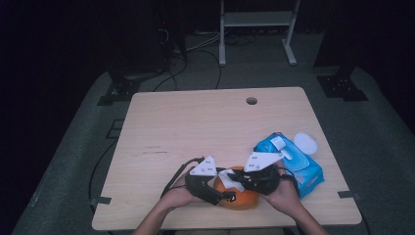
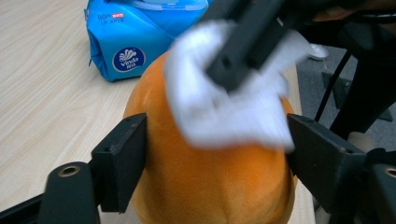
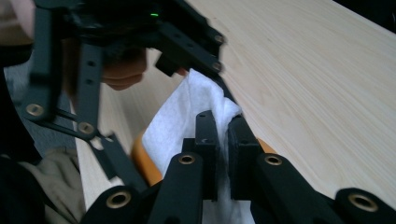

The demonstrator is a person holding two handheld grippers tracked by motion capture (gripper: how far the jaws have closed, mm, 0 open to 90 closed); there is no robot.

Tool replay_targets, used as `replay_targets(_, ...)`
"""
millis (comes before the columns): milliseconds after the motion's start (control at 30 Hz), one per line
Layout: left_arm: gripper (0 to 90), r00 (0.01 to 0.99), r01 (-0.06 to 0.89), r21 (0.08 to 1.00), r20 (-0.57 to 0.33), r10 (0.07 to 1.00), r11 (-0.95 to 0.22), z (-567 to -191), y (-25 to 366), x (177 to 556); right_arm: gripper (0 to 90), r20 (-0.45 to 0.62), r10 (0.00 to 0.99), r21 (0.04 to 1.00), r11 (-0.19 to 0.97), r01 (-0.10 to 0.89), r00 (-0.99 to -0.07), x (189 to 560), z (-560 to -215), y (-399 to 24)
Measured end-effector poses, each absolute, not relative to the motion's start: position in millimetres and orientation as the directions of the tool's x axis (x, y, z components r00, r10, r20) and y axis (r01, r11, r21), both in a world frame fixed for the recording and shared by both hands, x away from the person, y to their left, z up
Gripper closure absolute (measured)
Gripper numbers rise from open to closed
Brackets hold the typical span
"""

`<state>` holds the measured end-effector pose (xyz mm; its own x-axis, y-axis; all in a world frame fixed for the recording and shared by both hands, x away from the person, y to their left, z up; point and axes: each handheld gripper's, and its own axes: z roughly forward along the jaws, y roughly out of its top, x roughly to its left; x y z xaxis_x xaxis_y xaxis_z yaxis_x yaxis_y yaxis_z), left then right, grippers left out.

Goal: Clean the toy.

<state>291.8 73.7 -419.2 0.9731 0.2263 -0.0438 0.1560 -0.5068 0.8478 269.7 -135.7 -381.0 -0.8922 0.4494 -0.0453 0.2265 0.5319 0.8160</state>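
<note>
A: Where is the orange ball (image 2: pixel 210 182) lying now?

B: It is sitting on the desk (image 1: pixel 195 127), near the person's edge, between the two hands. The left claw (image 2: pixel 217 163) is holding it; the two jaws are pressing on its sides.

A: And the right claw (image 3: pixel 223 140)?

B: It is closed on a white wipe (image 2: pixel 224 112). The jaws are pinching the wipe tightly, and the wipe is lying against the top of the orange ball.

A: Is anything else lying close by?

B: Yes, a blue pack of wipes (image 1: pixel 293 161) is lying just beside the ball, on the right side of the desk. Its white lid (image 1: pixel 305 142) is standing open.
</note>
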Motion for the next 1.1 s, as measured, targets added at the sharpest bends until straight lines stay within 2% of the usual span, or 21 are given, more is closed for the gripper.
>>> replay_targets(100,28.3,0.974,0.15,0.844,-0.038,0.222,-0.516,-421,77,293,84.1,-0.059,0.447,0.813,0.541,0.217,-0.893,271,-380,-136)
replay_targets(200,28.7,0.973,0.159,0.838,-0.043,0.228,-0.521,-423,80,295,84.1,-0.068,0.486,0.81,0.537,0.236,-0.871,278,-381,-150)
replay_targets(433,28.4,0.971,0.174,0.836,-0.058,0.231,-0.52,-427,86,300,84.1,0.007,0.555,0.806,0.489,0.333,-0.832,292,-393,-184)
replay_targets(533,19.6,0.971,0.185,0.836,-0.073,0.229,-0.517,-422,85,300,84.1,0.0,0.543,0.801,0.503,0.325,-0.84,289,-395,-180)
replay_targets(633,12.8,0.963,0.227,0.854,-0.126,0.238,-0.467,-418,84,302,84.4,0.008,0.518,0.805,0.504,0.313,-0.856,285,-395,-171)
replay_targets(767,9.7,0.959,0.254,0.801,-0.138,0.246,-0.542,-428,73,302,84.4,-0.02,0.471,0.805,0.53,0.265,-0.882,276,-391,-157)
replay_targets(833,13.7,0.961,0.243,0.8,-0.121,0.248,-0.549,-428,74,302,84.4,-0.047,0.475,0.795,0.55,0.254,-0.879,273,-391,-152)
replay_targets(933,30.6,0.968,0.182,0.82,-0.051,0.247,-0.543,-422,76,299,84.4,-0.051,0.485,0.805,0.538,0.252,-0.873,275,-389,-154)
replay_targets(1000,37.3,0.973,0.105,0.849,0.021,0.232,-0.518,-417,75,296,84.5,-0.053,0.494,0.815,0.523,0.248,-0.868,275,-382,-156)
replay_targets(1100,39.4,0.951,-0.027,0.861,0.179,0.253,-0.508,-408,68,292,84.5,-0.05,0.5,0.852,0.473,0.224,-0.865,274,-368,-160)
